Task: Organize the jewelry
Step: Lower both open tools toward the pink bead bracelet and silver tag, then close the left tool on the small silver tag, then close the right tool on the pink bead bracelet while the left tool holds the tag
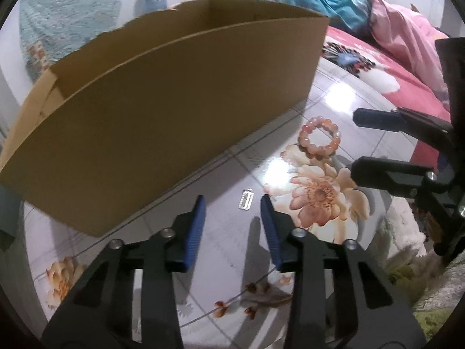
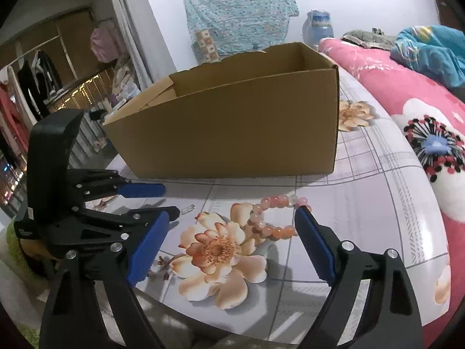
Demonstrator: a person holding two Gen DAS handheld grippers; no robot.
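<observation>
Hovering spread and empty: left claw (image 1: 232,203) near small silver pendant (image 1: 246,200), right claw (image 2: 232,218) beside bead bracelet (image 2: 273,216), before cardboard box (image 2: 232,122).

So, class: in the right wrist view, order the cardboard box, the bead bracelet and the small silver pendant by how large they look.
1. Cardboard box, by far the largest.
2. Bead bracelet, much smaller though nearer the camera.
3. Silver pendant, the smallest, a tiny glint on the floral tablecloth.
</observation>
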